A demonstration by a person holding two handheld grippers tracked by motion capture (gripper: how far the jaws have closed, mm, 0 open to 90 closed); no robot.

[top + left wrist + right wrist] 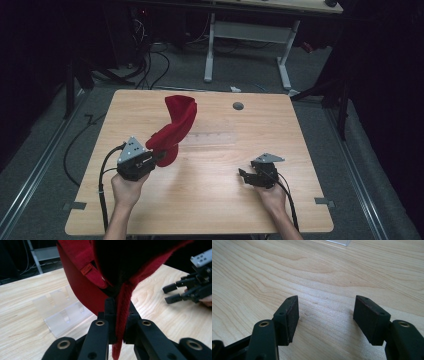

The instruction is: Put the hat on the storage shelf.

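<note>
Pale wood table (210, 190) lay under my left gripper (120, 312), clamped on the red cap's (175, 131) edge (cap lifted above it); a clear plastic holder (62, 312) sat beyond. My right gripper (325, 315) stood apart, empty.

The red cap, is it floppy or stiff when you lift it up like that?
Probably a bit of both. The red cap bends and folds where the left tool pinches its edge, so the cloth looks soft. Its curved brim keeps its shape in the left gripper view, so that part seems stiffer. It likely weighs little, since one thin pinch holds it off the table.
</note>
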